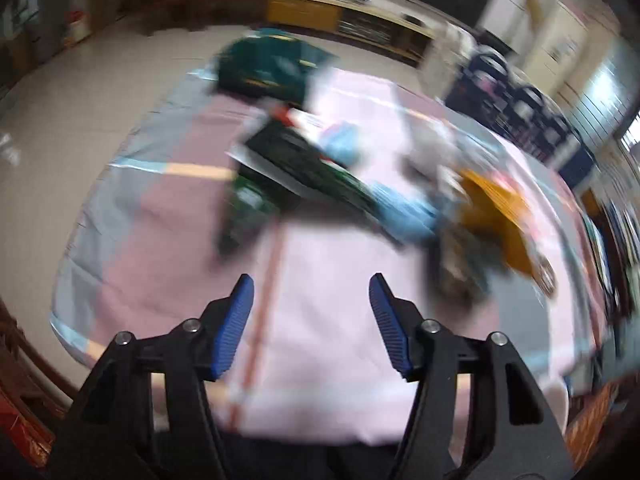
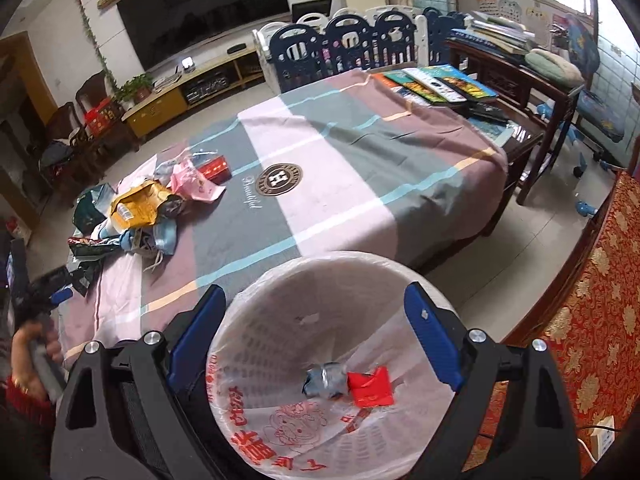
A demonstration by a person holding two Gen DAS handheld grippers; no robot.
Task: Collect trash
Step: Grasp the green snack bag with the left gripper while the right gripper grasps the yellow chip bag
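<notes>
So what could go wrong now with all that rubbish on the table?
The wrappers lie in a loose heap near the edge of the table, so a clumsy grab by the open, empty left gripper might knock some onto the floor. The left wrist view is blurred, so aiming could be off. The bin sits below the table edge by the open right gripper; a carried piece could drop short of it.

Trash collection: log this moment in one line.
left gripper: open, empty | right gripper: open over bin | wrappers: on table | bin: two pieces
</notes>
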